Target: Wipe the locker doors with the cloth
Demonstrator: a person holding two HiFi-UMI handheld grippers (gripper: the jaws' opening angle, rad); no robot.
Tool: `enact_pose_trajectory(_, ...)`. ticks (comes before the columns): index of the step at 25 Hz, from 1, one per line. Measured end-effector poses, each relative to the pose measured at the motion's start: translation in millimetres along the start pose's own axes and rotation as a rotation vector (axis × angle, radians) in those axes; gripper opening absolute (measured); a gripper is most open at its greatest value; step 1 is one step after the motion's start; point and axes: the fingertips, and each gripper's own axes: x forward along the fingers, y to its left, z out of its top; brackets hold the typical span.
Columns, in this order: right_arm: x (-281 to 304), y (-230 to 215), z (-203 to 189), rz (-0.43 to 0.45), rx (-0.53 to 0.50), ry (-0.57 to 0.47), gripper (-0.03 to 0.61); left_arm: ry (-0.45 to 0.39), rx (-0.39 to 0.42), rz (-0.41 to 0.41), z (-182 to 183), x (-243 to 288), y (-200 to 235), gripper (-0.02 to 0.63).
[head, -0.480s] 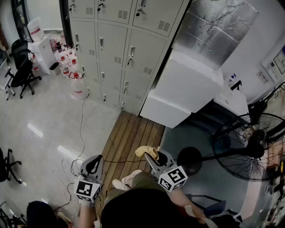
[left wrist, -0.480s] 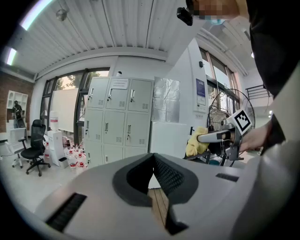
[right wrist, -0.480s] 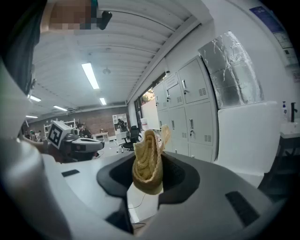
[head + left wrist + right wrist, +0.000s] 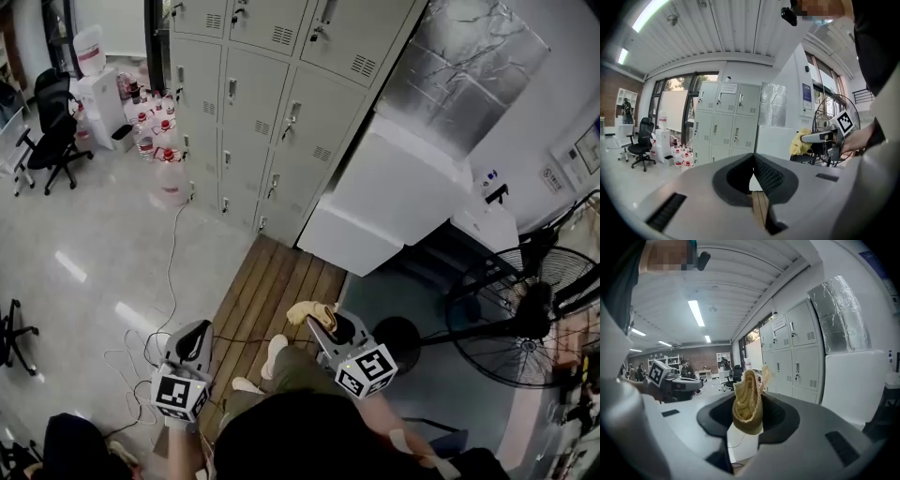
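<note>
Yellow cloth (image 4: 747, 401) is clamped between the jaws of the right gripper (image 4: 328, 334), w/ a wad standing out past the tips. Left gripper (image 4: 753, 174) jaws are pressed together, nothing between. Locker doors (image 4: 281, 103) lie well ahead of both jaw pairs, so approach is judged the step in hand. Grip should be firm, & the protruding wad, not the tips, brought flat to a door. Only the head view shows the floor gap to the lockers; only the right gripper view shows how the cloth is pinched.
</note>
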Motion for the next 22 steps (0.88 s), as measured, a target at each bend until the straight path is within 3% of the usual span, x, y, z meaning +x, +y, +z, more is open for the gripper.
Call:
enact_pose_trajectory(6,7,-14,-4,-0.007,0.019,-0.003,0.138,0.011,-0.013,0.005,-9,7,6,0.009)
enact_pose_trajectory(12,32,-68,3,-0.029,0.048,-0.021,0.138,0.052,-0.028,0.001,-11,55,10,0.009)
enact_pose_trajectory(17,68,-146,14,-0.044,0.053,-0.054,0.138,0.068,0.016,0.004,-2,132,19,0.009)
enact_pose_trajectory(22,112,-256,32,-0.008,0.086,-0.07,0.138,0.082,0.034,0.003,19,257,19,0.009)
